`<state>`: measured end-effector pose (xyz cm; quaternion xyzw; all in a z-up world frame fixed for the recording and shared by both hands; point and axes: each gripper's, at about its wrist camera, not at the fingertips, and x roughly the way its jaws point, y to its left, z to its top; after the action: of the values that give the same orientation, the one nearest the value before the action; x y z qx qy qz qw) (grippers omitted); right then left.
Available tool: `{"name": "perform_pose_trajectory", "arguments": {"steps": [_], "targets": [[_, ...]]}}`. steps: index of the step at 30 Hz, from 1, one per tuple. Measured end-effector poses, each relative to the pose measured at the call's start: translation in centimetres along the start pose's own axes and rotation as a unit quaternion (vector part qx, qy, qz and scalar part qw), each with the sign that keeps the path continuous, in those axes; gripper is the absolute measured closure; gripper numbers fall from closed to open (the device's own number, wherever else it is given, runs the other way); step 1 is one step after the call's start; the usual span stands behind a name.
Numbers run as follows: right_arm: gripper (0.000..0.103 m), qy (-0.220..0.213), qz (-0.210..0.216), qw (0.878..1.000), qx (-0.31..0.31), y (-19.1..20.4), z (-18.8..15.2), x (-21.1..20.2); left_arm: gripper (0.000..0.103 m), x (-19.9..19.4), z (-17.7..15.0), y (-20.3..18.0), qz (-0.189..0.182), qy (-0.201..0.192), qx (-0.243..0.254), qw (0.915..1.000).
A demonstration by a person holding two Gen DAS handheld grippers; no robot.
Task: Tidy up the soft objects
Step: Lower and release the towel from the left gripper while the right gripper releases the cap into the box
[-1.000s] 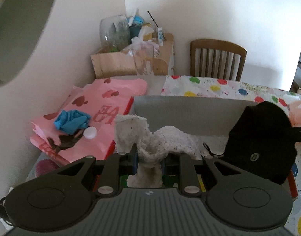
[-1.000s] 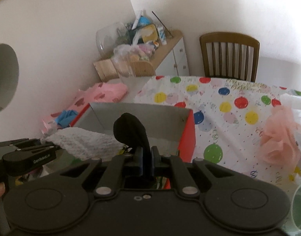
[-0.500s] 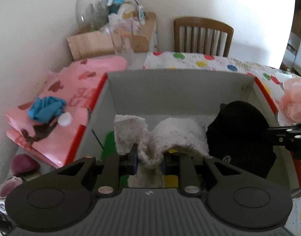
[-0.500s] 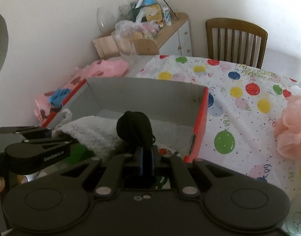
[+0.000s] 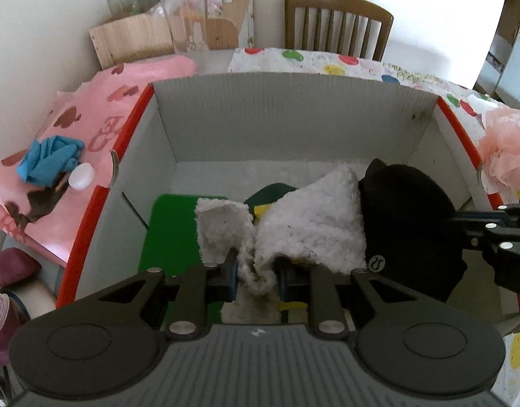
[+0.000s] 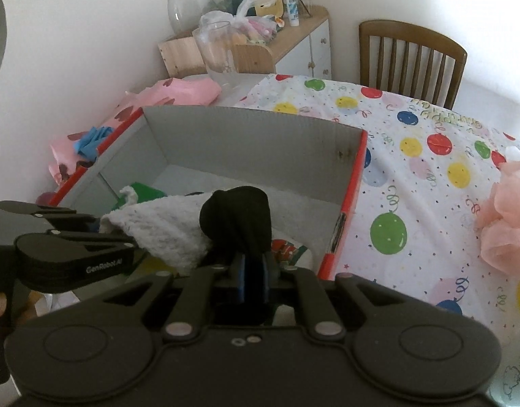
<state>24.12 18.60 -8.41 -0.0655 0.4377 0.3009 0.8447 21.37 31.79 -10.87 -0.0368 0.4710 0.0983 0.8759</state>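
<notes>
My left gripper [image 5: 256, 273] is shut on a white fluffy cloth [image 5: 311, 224] and holds it inside the open grey cardboard box with red rim [image 5: 287, 115]. My right gripper [image 6: 252, 269] is shut on a black cloth [image 6: 238, 218], held over the same box [image 6: 246, 142]; the black cloth also shows in the left wrist view [image 5: 409, 220]. The white cloth shows in the right wrist view [image 6: 165, 230], beside my left gripper's body. Green and yellow items [image 5: 168, 230] lie on the box floor.
A pink mesh puff [image 6: 507, 217] lies on the balloon-print tablecloth [image 6: 429, 156] right of the box. Pink heart paper [image 5: 73, 125] with blue gloves [image 5: 46, 162] lies left. A wooden chair [image 6: 409, 57] and a cluttered cabinet [image 6: 253, 37] stand behind.
Both grippers have moved forward and down over the box with their cloths; the box interior and the green item on its floor have come into view.
</notes>
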Motion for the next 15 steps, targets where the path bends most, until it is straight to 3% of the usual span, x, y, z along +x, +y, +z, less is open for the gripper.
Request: {"name": "perform_pose_trajectory", "arguments": {"steps": [7, 10, 12, 15], "targets": [[0.084, 0.009, -0.005, 1.0, -0.006, 0.3, 0.0, -0.2, 0.076, 0.0, -0.1, 0.2, 0.002, 0.01, -0.002, 0.9999], [0.08, 0.011, -0.006, 1.0, -0.002, 0.3, 0.1, -0.4, 0.068, -0.4, -0.2, 0.3, 0.005, 0.008, 0.0, 1.0], [0.077, 0.014, -0.005, 1.0, 0.0, 0.3, 0.1, -0.6, 0.04, -0.7, -0.3, 0.3, 0.006, 0.006, 0.001, 1.0], [0.075, 0.018, -0.003, 1.0, -0.001, 0.3, -0.1, -0.8, 0.035, -1.5, -0.4, 0.4, 0.004, -0.011, 0.003, 0.9999]]}}
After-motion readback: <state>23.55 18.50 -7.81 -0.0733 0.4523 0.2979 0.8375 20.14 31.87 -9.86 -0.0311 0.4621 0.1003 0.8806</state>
